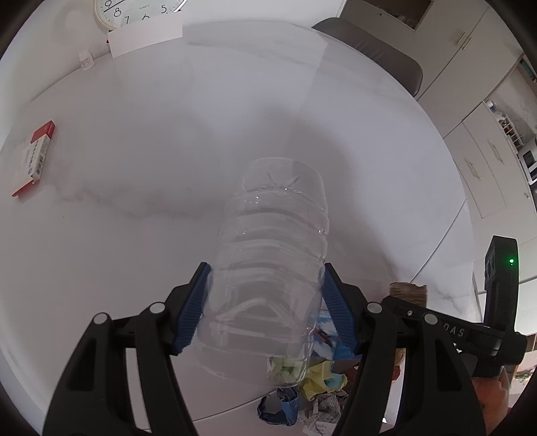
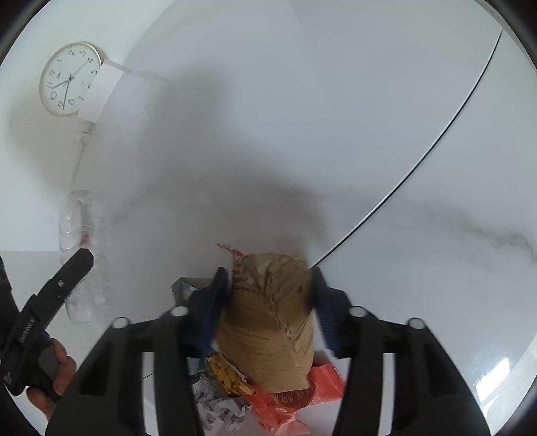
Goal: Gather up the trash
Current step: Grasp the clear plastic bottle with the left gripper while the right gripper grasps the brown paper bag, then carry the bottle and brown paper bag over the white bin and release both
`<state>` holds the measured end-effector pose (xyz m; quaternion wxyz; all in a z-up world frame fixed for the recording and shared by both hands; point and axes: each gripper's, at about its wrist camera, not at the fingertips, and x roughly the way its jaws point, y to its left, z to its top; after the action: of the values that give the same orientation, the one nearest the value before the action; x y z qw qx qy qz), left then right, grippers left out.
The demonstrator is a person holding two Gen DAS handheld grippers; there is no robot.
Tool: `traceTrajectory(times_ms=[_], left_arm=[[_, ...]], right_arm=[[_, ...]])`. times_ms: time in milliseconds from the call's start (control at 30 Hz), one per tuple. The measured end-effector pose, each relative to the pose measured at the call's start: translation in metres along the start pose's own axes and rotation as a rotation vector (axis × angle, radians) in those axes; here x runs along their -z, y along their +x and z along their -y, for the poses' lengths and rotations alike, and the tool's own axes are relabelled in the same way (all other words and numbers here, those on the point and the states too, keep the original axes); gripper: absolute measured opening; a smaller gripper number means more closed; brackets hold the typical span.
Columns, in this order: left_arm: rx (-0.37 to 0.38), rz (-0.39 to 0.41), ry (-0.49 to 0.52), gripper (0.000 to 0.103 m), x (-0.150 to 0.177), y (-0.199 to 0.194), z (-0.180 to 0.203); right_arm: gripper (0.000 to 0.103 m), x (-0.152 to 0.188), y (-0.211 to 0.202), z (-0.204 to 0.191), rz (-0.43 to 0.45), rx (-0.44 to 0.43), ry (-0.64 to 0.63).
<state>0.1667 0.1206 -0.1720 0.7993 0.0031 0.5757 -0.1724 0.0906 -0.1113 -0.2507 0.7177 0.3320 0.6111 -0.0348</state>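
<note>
My left gripper (image 1: 265,302) is shut on a clear empty plastic bottle (image 1: 272,255), held above the white table (image 1: 167,151) near its front edge. Below it lies a heap of crumpled paper and wrappers (image 1: 315,385). My right gripper (image 2: 268,302) is shut on a brown crumpled paper bag (image 2: 272,322), held above more trash: an orange-red wrapper (image 2: 295,399), a snack packet (image 2: 230,375) and crumpled printed paper (image 2: 218,405). The bottle also shows in the right wrist view (image 2: 84,241), with the left gripper's body in front of it. The bag's top shows in the left wrist view (image 1: 407,291).
A red and white box (image 1: 33,157) lies at the table's left. A white clock (image 1: 134,11) and a white card (image 1: 146,35) sit at the far side. A grey chair (image 1: 376,53) stands behind the table, with white cabinets (image 1: 470,100) to the right.
</note>
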Motion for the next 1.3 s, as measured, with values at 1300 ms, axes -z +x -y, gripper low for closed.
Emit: traceTrajectory(times_ms=[1300], left_arm=[[0.156,-0.008,0.422,0.064,0.072,-0.035,0.169]], right_arm=[[0.035,0.086,-0.055,0.363,0.139,0.196,0.304]])
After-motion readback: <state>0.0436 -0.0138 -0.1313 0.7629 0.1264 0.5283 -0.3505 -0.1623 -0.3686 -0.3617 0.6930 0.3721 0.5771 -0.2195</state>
